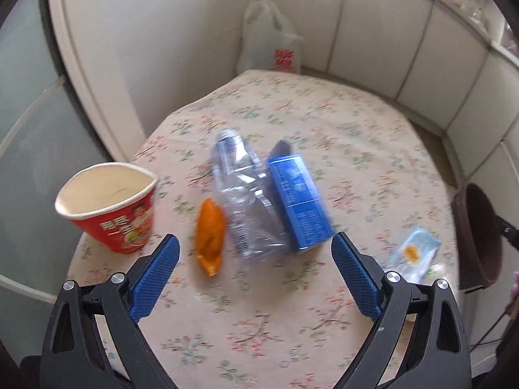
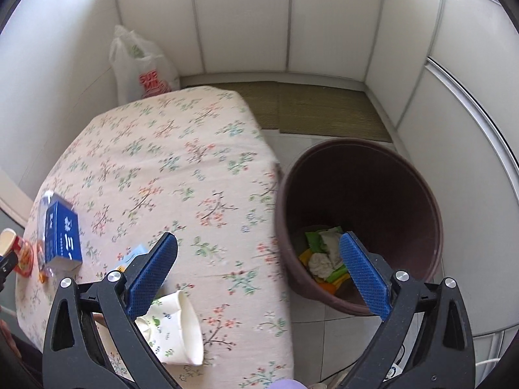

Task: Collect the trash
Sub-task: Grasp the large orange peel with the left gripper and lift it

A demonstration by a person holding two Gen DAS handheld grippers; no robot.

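The left gripper (image 1: 255, 253) hangs with its jaws spread wide and empty, over the near side of the crushed plastic bottle (image 1: 241, 191). The bottle lies flat on the floral table (image 1: 340, 136), touching the blue carton (image 1: 300, 202) on its right, the orange wrapper (image 1: 211, 238) just to its left, and the red noodle cup (image 1: 110, 207) further left. It looks light, thin-walled and slick — likely to buckle and skid, so pinching across its creased middle seems safest. The right gripper (image 2: 259, 253) is likewise spread and empty, between a tipped paper cup (image 2: 175, 330) and the brown bin (image 2: 360, 223) that already holds scraps.
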